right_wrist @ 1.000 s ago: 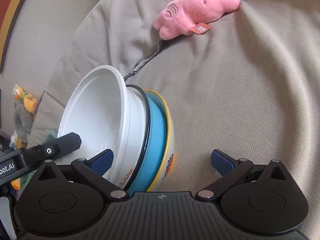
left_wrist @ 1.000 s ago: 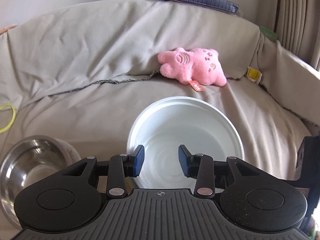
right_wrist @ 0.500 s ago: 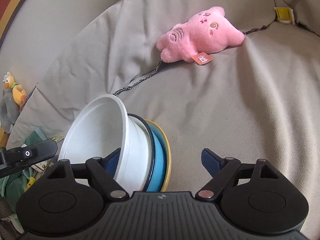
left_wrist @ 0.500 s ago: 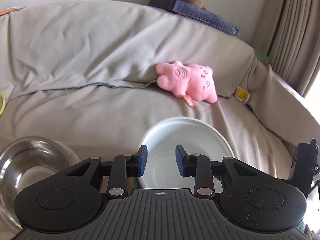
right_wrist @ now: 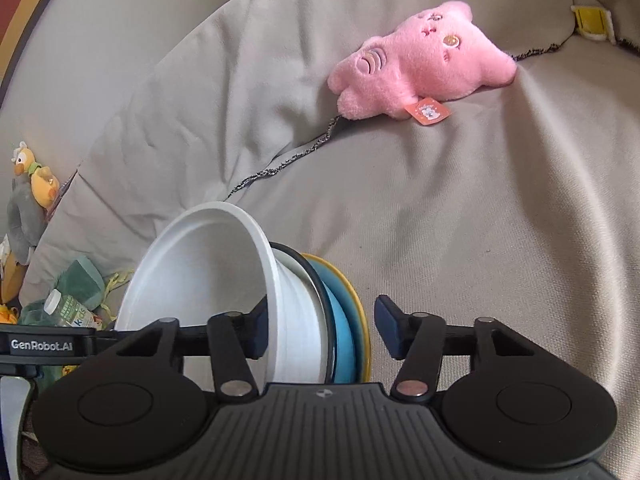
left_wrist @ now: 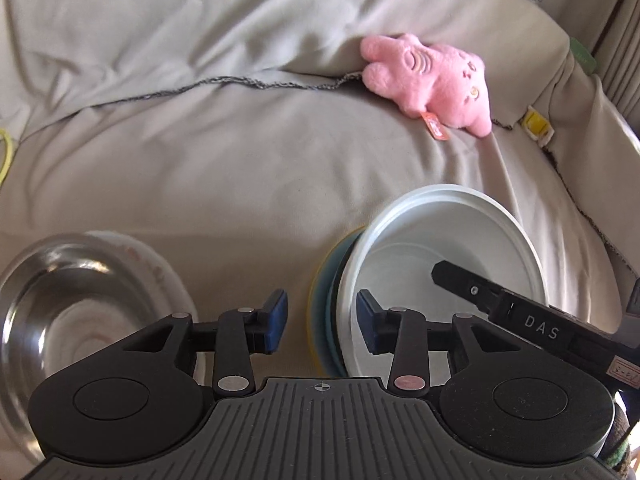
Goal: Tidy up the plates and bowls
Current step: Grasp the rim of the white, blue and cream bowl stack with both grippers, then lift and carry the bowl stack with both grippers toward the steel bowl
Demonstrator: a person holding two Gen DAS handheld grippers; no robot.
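Note:
A stack lies tilted on the sofa: a white bowl [right_wrist: 200,280] nested in a black-rimmed white bowl [right_wrist: 304,300], a blue plate [right_wrist: 342,328] and a yellow plate [right_wrist: 362,320]. My right gripper [right_wrist: 323,332] straddles the stack's near edge, its jaws closing. One finger is inside the white bowl [left_wrist: 440,248] and the other stands just outside the yellow rim, a thin gap showing. My left gripper [left_wrist: 322,322] is over the stack's left rim, jaws opening, pads apart from it. A steel bowl [left_wrist: 72,304] sits lower left on a white patterned dish.
A pink plush toy [left_wrist: 432,80] lies at the sofa's back crease, beyond the stack. Grey cover cloth [right_wrist: 500,220] spreads bare to the right. Soft toys [right_wrist: 32,192] and a small bottle [right_wrist: 66,310] lie off the sofa's left end.
The left gripper swung left and tipped down, so the stack now sits to its right with its rim between the fingers. The right gripper's jaws narrowed around the stack's edge.

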